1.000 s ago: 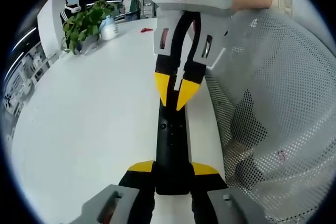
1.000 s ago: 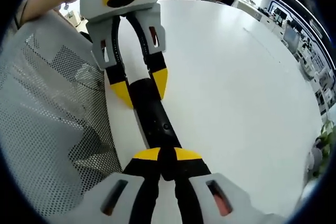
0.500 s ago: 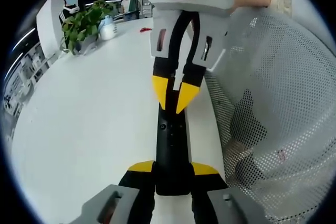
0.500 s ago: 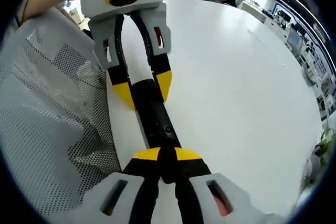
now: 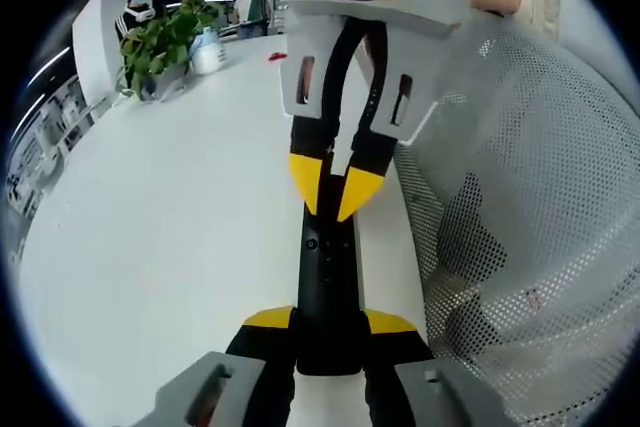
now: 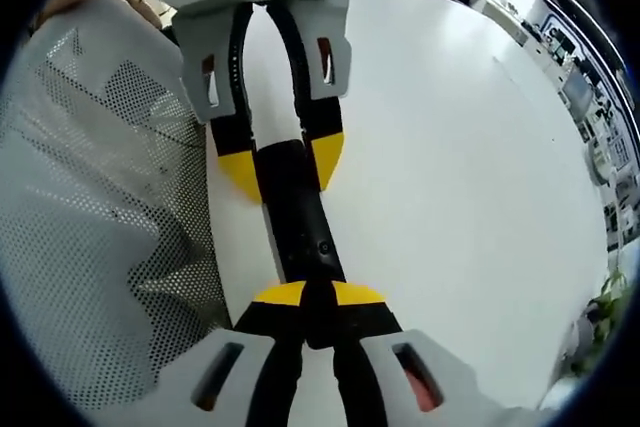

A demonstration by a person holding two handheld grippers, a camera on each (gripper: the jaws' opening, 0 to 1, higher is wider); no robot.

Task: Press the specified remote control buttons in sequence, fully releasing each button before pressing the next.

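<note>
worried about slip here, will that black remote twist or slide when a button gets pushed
Probably stiff: the remote stays straight between grippers. The left gripper clamps one end, likely limiting sliding. Its narrow smooth body might still pivot under the right gripper.

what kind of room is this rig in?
Likely an open office: a big white table, a mesh chair at its edge, a potted plant at the far end, and desks with monitors beyond.

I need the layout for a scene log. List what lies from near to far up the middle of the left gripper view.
Left gripper with its fingers clamped on the black remote control → right gripper with fingertips at the remote's far end → red object on the white table.
</note>
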